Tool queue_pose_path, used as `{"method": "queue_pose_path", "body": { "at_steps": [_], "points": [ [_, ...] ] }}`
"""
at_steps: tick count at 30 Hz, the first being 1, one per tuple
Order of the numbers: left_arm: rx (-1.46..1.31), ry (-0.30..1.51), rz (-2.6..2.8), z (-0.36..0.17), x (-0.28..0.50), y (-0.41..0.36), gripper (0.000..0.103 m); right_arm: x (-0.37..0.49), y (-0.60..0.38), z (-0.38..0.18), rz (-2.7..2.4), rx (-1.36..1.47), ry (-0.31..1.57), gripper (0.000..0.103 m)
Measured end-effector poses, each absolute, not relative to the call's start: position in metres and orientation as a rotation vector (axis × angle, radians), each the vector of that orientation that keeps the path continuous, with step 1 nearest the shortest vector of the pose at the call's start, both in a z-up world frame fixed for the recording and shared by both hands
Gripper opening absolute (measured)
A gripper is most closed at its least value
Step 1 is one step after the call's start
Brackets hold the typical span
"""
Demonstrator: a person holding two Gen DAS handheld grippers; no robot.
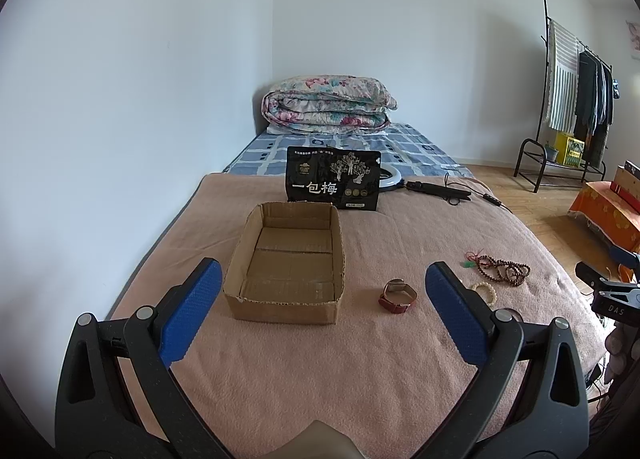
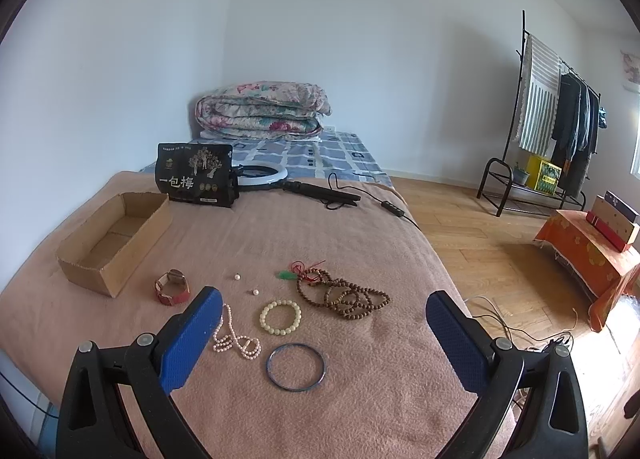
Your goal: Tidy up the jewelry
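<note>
Two pearls (image 2: pixel 237 277), round blue bangle (image 2: pixel 295 367), open cardboard box (image 2: pixel 116 237)

Only two bits of readable text here. Big white "一包梅" across the lower front of the black snack bag (image 1: pixel 333 178), standing upright on the bed (image 1: pixel 280 359) behind the cardboard box; same characters legible from the right wrist view. "DAS" in pale letters on the black clamp piece (image 1: pixel 614 305) at the far right edge. Smaller print on the bag too blurry to read.
</note>
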State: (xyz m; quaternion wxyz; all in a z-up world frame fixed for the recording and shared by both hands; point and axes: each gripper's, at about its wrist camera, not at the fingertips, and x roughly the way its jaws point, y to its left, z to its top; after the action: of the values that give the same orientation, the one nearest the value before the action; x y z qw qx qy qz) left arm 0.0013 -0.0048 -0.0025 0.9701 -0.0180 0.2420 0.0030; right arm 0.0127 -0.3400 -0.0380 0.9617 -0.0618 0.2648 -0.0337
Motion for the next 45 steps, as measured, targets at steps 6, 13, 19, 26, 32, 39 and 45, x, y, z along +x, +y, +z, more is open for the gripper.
{"method": "queue_pose_path", "body": {
  "at_steps": [6, 13, 19, 26, 32, 39, 45],
  "points": [
    [-0.035, 0.488, 0.006, -0.0019, 0.0013, -0.0048, 0.103, 0.0127, -0.3395, -0.0378, -0.067, -0.126, 0.536, 0.103],
    [-0.034, 0.486, 0.005, -0.0014, 0.0011, -0.0048, 0.103, 0.0132, -0.3392, -0.038, -0.066, -0.128, 0.537, 0.103],
    [-0.034, 0.485, 0.006, -0.0015, 0.0008, -0.0049, 0.103, 0.0132, -0.3382, -0.0389, -0.064, -0.132, 0.541, 0.103],
    [-0.033, 0.484, 0.006, -0.0017, 0.0007, -0.0054, 0.103, 0.0134, -0.3378, -0.0395, -0.064, -0.134, 0.542, 0.103],
    [-0.034, 0.483, 0.006, -0.0021, 0.0009, -0.0064, 0.103, 0.0137, -0.3376, -0.0394, -0.063, -0.134, 0.542, 0.103],
    [-0.033, 0.483, 0.005, -0.0017, 0.0007, -0.006, 0.103, 0.0136, -0.3373, -0.0393, -0.064, -0.135, 0.542, 0.103],
    [-0.033, 0.483, 0.004, -0.0014, 0.0004, -0.0049, 0.103, 0.0141, -0.3372, -0.0392, -0.064, -0.136, 0.543, 0.103]
  ]
}}
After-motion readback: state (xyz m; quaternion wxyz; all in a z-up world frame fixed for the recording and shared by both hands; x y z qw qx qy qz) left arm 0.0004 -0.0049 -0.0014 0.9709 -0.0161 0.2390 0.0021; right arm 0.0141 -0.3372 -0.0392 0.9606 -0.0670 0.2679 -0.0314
